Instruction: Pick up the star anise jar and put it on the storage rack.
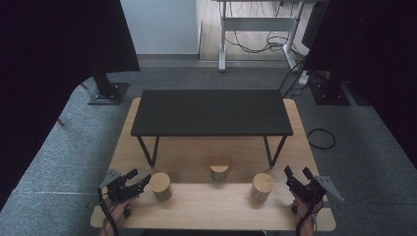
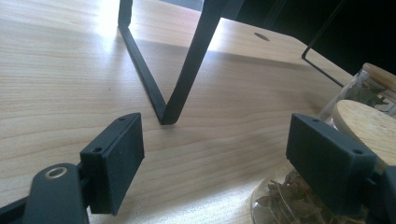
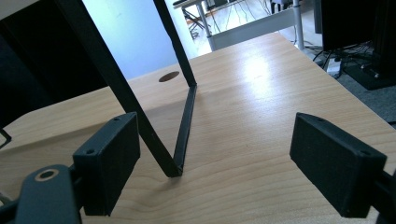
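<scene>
Three glass jars with wooden lids stand on the wooden table [image 1: 206, 206]: a left jar [image 1: 161, 185], a middle jar [image 1: 219, 169] and a right jar [image 1: 262, 186]. My left gripper [image 1: 139, 178] is open at the table's front left, just left of the left jar. In the left gripper view this gripper [image 2: 215, 158] has its right jaw beside the left jar [image 2: 369, 123], which holds dried leaves. My right gripper [image 1: 297, 173] is open at the front right, just right of the right jar. The right gripper view has this gripper [image 3: 215, 158] with bare table between its jaws.
A low black shelf [image 1: 211, 112] on thin metal legs stands over the back half of the table; one leg [image 2: 154, 88] is ahead of the left gripper and another leg [image 3: 184, 126] ahead of the right. Grey carpet, black stands and cables surround the table.
</scene>
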Demonstrator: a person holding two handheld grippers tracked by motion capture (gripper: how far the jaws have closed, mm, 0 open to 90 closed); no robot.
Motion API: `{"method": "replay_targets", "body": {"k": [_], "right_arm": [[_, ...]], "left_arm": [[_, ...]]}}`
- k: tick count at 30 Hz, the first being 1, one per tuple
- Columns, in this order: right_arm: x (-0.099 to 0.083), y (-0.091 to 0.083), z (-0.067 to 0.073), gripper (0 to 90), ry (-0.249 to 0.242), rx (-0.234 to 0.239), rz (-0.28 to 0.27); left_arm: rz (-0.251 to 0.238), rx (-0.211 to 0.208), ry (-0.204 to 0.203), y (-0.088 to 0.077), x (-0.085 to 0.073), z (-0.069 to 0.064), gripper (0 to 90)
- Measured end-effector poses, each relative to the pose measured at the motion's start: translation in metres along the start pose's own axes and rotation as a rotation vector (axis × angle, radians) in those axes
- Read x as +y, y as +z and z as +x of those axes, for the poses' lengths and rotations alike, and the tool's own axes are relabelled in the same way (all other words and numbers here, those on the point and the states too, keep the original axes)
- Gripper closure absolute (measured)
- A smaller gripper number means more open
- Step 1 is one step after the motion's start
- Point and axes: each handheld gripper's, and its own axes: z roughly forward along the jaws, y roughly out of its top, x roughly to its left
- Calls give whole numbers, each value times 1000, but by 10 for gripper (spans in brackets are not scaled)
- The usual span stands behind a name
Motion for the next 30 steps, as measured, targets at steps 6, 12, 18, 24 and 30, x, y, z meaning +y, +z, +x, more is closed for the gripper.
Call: {"method": "replay_targets", "body": {"k": [6,12,18,24,30], "right_arm": [[0,-1,-1,154,8,18,-2],[0,0,-3,158,31,16,-5],[0,-1,-3,156,31,9,-10],[0,0,-3,149,31,-3,-10],[0,0,-3,145,33,-3,-12]], "left_arm": [[-2,-13,1,0,1,1,184],[6,-17,3,1,1,1,184],[5,-16,0,1,1,1,184],[7,-20,-2,1,1,2,184],[11,-16,0,1,1,1,181]]}}
